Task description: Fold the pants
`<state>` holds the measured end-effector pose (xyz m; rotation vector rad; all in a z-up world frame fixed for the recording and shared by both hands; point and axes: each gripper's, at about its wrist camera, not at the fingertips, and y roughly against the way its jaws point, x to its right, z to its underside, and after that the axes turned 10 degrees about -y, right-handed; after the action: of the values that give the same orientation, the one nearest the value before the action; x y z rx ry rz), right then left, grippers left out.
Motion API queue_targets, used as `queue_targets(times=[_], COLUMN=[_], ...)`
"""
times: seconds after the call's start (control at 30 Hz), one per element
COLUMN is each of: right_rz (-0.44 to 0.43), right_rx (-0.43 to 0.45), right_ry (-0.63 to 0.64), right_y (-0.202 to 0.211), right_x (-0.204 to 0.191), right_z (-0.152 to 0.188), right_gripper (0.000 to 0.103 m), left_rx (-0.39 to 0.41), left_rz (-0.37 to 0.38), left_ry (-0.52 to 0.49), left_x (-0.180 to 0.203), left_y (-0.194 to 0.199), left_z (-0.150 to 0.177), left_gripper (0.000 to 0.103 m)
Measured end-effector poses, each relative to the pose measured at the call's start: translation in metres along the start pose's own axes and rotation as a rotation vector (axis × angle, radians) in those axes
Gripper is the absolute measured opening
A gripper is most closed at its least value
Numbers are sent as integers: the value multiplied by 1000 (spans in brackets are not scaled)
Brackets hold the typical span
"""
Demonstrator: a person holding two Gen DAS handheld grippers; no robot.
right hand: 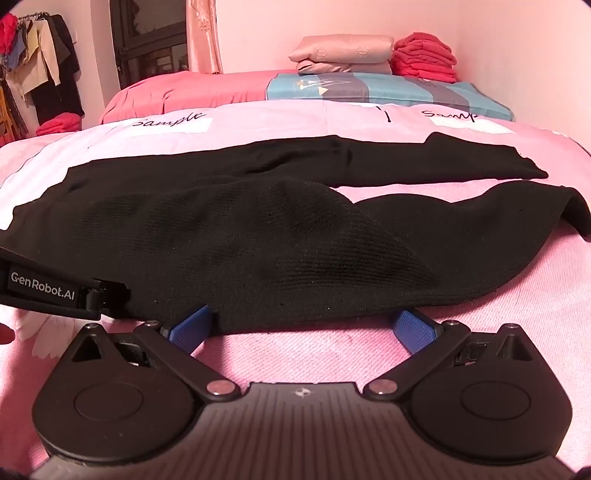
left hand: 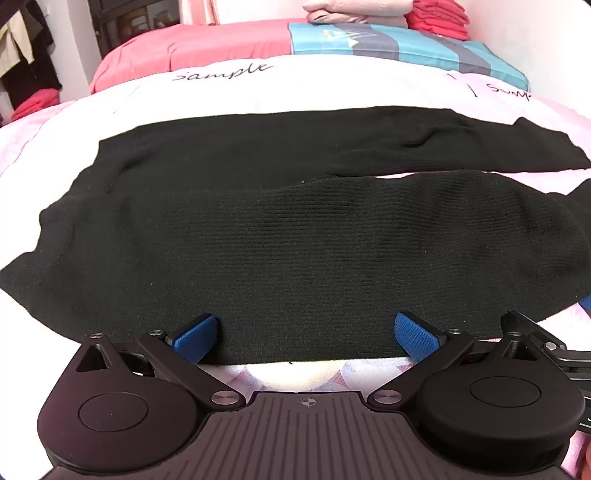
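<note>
The black knit pants (left hand: 280,240) lay spread sideways across the bed (right hand: 295,354) just ahead of both tongs, left tongs (left hand: 306,341) and right tongs (right hand: 306,328) each released wide astride the near hem, apparently lined up to pinch that edge for folding.

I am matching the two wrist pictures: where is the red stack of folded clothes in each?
Left wrist view: red stack at the top edge, right of centre, partly cut off.
Right wrist view: red stack upper right, against the wall.
Shared landmark: the folded pink bedding just left of it.
</note>
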<state>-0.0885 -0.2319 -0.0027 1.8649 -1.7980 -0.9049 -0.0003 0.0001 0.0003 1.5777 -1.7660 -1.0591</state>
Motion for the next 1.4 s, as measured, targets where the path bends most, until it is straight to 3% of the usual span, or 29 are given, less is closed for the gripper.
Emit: queue_targets(times=[1.4], right_rz=[-13], right_rx=[13], right_ry=[-3], right_y=[1], right_x=[2], right_z=[4], right_gripper=[103], left_rx=[1], left_rz=[-7], left_ry=[-24], left_x=[2], left_y=[2], left_z=[-4], left_gripper=[103])
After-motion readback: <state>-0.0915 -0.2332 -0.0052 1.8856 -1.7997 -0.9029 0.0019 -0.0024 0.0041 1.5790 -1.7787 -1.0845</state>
